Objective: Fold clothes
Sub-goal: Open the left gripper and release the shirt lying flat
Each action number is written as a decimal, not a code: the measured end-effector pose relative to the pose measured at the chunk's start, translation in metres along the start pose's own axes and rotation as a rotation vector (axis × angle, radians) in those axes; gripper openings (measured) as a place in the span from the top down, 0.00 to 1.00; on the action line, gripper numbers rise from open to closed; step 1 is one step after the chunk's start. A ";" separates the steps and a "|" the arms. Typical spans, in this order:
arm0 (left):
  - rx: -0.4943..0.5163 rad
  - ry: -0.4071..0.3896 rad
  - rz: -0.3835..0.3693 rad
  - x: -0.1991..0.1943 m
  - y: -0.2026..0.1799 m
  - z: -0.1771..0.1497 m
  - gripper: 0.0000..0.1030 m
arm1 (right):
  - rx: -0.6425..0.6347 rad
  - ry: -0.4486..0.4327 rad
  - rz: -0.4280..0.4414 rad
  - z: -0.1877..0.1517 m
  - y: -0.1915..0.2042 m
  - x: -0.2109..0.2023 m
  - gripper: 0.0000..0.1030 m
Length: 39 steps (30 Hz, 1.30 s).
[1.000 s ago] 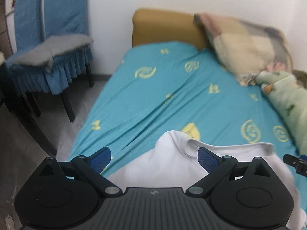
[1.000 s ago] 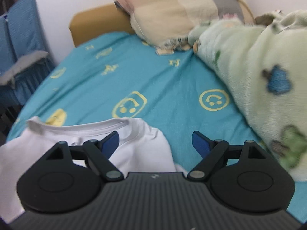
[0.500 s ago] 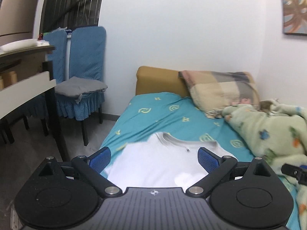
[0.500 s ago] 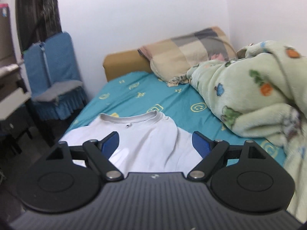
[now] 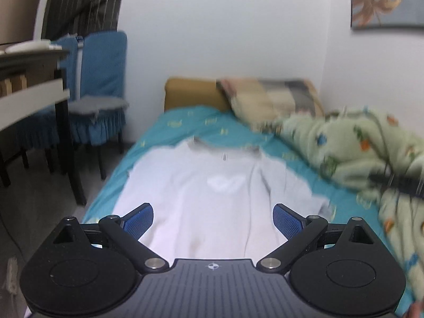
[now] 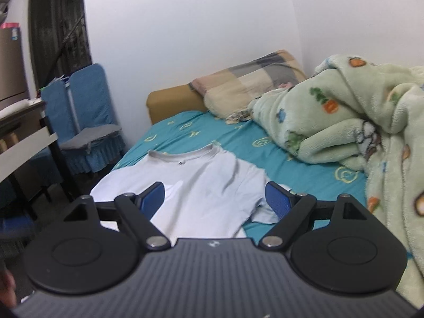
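Observation:
A white T-shirt [image 5: 212, 190] lies flat on the teal bed sheet [image 5: 190, 122], collar toward the headboard. The same T-shirt [image 6: 196, 185] shows in the right wrist view, with a sleeve spread to the right. My left gripper [image 5: 213, 218] hangs open above the shirt's lower part, with nothing between its blue pads. My right gripper [image 6: 214, 198] is open too, held back from the shirt over its hem side. Neither one touches the cloth. A dark blurred streak at the right of the left wrist view may be the other gripper.
A green fleece blanket [image 6: 344, 132] is heaped along the bed's right side. A checked pillow [image 6: 251, 84] leans on the tan headboard [image 6: 169, 100]. Blue-covered chairs [image 5: 98, 87] and a desk [image 5: 31, 79] stand left of the bed.
Both grippers have pulled back and up from the shirt, so the collar went from close up to far off and the whole shirt now shows. They stayed open.

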<state>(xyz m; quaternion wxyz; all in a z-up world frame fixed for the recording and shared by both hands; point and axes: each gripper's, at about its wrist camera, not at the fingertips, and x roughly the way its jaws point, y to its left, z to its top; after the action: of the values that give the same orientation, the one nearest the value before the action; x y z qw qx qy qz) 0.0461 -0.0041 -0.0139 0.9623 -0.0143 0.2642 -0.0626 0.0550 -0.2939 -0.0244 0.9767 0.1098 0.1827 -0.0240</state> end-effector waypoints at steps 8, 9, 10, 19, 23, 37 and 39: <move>0.148 0.088 -0.140 0.008 -0.041 -0.032 0.14 | 0.048 -0.021 0.021 0.018 -0.019 -0.018 0.18; 0.167 0.098 -0.160 0.008 -0.046 -0.036 0.19 | 0.067 -0.024 0.030 0.022 -0.026 -0.022 0.18; 0.187 0.107 -0.181 0.008 -0.052 -0.040 0.23 | 0.086 -0.024 0.039 0.025 -0.032 -0.024 0.18; 0.343 0.244 -0.513 0.002 -0.104 -0.087 0.49 | 0.182 0.017 0.062 0.029 -0.065 -0.031 0.18; 0.417 0.318 -0.566 0.014 -0.124 -0.108 0.49 | 0.184 0.014 0.092 0.029 -0.065 -0.030 0.18; 0.371 0.443 -0.643 0.056 -0.149 -0.115 0.93 | 0.215 0.021 0.050 0.025 -0.076 -0.023 0.18; 0.341 0.445 -0.650 0.054 -0.146 -0.112 0.92 | 0.227 0.028 0.051 0.023 -0.077 -0.021 0.18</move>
<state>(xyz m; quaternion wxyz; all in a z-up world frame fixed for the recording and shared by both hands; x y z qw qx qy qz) 0.0190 -0.1554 -0.1286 0.8007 0.0765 0.4328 -0.4070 0.0370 -0.3745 -0.0114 0.9557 0.2248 0.1893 -0.0182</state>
